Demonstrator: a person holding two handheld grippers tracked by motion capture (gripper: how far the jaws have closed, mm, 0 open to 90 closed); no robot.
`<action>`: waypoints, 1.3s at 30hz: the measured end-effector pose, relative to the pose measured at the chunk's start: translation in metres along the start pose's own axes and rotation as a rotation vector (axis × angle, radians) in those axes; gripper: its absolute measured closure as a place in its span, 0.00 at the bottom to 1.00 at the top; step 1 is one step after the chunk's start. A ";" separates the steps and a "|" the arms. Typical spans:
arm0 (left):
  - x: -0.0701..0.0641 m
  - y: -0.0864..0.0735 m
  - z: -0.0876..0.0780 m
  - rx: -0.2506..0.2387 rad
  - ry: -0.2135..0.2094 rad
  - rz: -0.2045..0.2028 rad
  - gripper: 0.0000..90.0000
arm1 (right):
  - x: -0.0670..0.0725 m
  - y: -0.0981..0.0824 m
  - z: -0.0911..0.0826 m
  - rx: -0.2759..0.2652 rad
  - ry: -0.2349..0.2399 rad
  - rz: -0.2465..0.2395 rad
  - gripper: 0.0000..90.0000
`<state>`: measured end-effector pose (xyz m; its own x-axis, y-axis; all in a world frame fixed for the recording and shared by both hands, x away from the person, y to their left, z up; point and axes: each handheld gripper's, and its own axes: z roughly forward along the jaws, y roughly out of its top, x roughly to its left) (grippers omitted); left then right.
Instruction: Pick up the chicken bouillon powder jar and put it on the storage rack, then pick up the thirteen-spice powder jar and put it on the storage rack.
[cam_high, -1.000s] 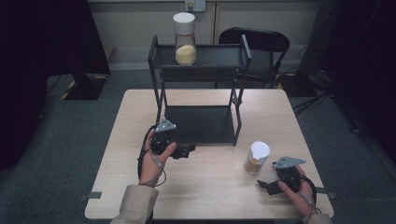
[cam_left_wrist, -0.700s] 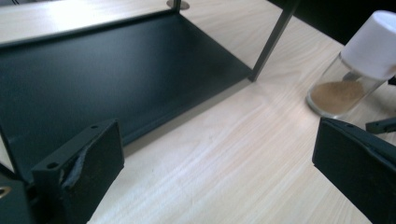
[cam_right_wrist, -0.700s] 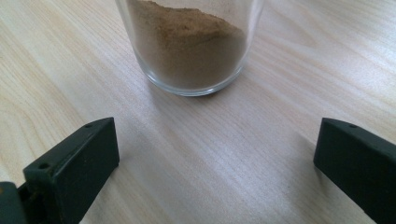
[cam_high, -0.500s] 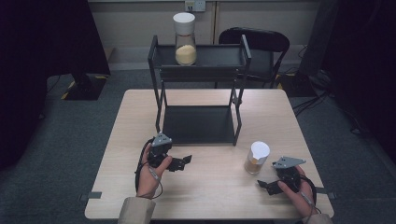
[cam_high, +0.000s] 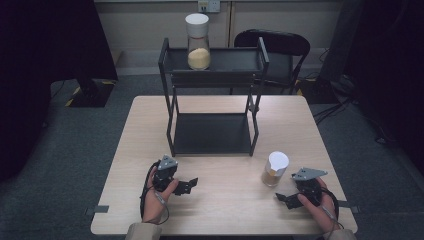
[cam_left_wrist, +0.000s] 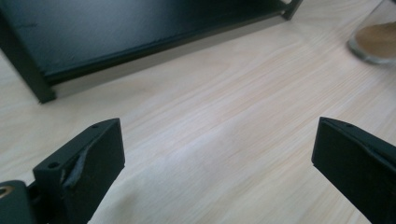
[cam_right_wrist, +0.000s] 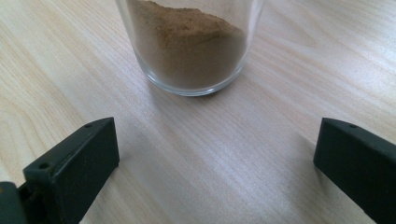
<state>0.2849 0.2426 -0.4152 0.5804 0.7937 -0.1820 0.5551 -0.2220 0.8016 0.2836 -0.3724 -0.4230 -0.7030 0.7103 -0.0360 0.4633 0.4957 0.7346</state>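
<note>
A glass jar (cam_high: 275, 169) with a white lid and brown powder stands on the table's right front; its base shows in the right gripper view (cam_right_wrist: 187, 44) and in the left gripper view's corner (cam_left_wrist: 376, 42). A taller jar (cam_high: 197, 42) of yellow powder with a white lid stands on the top shelf of the black rack (cam_high: 212, 75). My right gripper (cam_high: 283, 198) (cam_right_wrist: 217, 158) lies open just short of the brown jar, jaws pointing at it. In front of the rack's left leg, my left gripper (cam_high: 188, 186) (cam_left_wrist: 215, 163) is open over bare wood, holding nothing.
The rack's lower shelf (cam_high: 212, 134) (cam_left_wrist: 116, 32) rests on the light wooden table (cam_high: 220, 215). A dark chair (cam_high: 280, 47) stands behind the table. Grey carpet surrounds it, with cables on the floor at the right.
My left gripper has drawn back from the rack's lower shelf toward the table's front and now points right. The right gripper and both jars have stayed put.
</note>
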 end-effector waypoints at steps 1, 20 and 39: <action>0.000 -0.002 -0.001 0.001 0.006 0.000 0.02 | 0.000 0.000 0.000 0.000 0.000 0.000 0.00; -0.012 -0.012 0.004 0.122 0.090 0.133 0.02 | 0.000 0.000 0.000 0.000 0.000 0.000 0.00; -0.013 -0.015 0.005 0.122 0.091 0.178 0.00 | -0.001 0.001 0.000 0.002 0.004 -0.002 0.00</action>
<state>0.2720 0.2330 -0.4275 0.6227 0.7823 0.0125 0.5198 -0.4256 0.7407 0.2846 -0.3730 -0.4224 -0.7062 0.7071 -0.0351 0.4628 0.4985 0.7330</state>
